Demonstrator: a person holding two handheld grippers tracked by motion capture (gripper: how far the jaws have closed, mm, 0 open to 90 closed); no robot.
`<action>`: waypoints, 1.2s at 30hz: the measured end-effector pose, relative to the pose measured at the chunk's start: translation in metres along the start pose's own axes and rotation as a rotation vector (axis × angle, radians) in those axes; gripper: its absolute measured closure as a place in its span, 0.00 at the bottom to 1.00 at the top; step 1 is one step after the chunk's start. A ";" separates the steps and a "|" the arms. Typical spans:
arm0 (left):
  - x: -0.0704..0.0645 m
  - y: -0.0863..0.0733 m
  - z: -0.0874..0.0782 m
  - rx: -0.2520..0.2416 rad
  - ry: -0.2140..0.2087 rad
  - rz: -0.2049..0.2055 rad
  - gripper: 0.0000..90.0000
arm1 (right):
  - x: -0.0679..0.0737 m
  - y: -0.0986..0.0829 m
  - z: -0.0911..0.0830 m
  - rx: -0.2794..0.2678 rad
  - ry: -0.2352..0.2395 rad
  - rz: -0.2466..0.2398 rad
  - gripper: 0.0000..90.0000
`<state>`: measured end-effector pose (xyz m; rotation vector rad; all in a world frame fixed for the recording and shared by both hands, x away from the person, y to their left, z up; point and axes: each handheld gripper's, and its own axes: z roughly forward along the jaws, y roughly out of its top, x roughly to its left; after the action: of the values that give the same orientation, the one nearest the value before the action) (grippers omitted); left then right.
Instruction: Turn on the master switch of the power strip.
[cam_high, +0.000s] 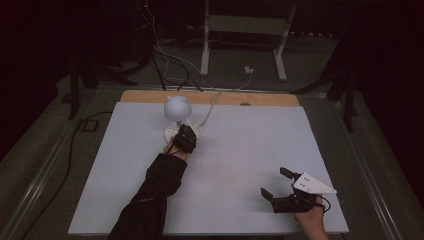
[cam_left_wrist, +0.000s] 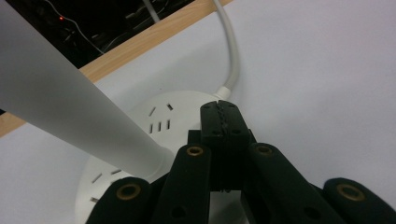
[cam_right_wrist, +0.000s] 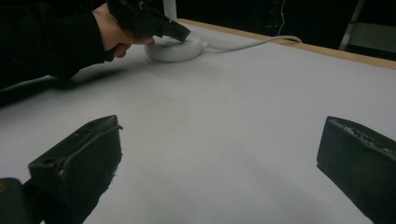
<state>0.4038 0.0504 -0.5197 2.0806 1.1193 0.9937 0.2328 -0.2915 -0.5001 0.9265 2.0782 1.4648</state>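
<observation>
Left hand-held gripper (cam_left_wrist: 219, 109) closed on lamp base (cam_left_wrist: 140, 126), stem (cam_left_wrist: 70, 112) upright.

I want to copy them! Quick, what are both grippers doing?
Left gripper: jaws shut, empty, tips on the lamp base.
Right gripper: open, empty.

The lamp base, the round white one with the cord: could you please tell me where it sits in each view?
High view: the lamp base sits upper left of centre, under the white globe, with the left hand-held gripper on it.
Left gripper view: lower left, beneath the shut jaws.
Right gripper view: top, left of centre, beside the hand.
Shared landmark: the white cord leading from the base to the table's far edge.
</observation>
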 end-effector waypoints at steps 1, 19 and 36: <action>0.000 0.000 0.000 0.001 -0.001 0.002 1.00 | 0.000 0.000 0.000 -0.001 0.000 0.000 0.00; -0.004 0.005 0.003 0.042 0.009 0.058 1.00 | 0.001 0.000 0.000 -0.001 0.002 -0.004 0.00; 0.000 0.013 0.004 0.112 -0.027 0.061 1.00 | 0.001 0.000 0.000 0.000 0.005 -0.007 0.00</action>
<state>0.4130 0.0433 -0.5121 2.2219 1.1272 0.9483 0.2322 -0.2906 -0.4999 0.9156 2.0826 1.4652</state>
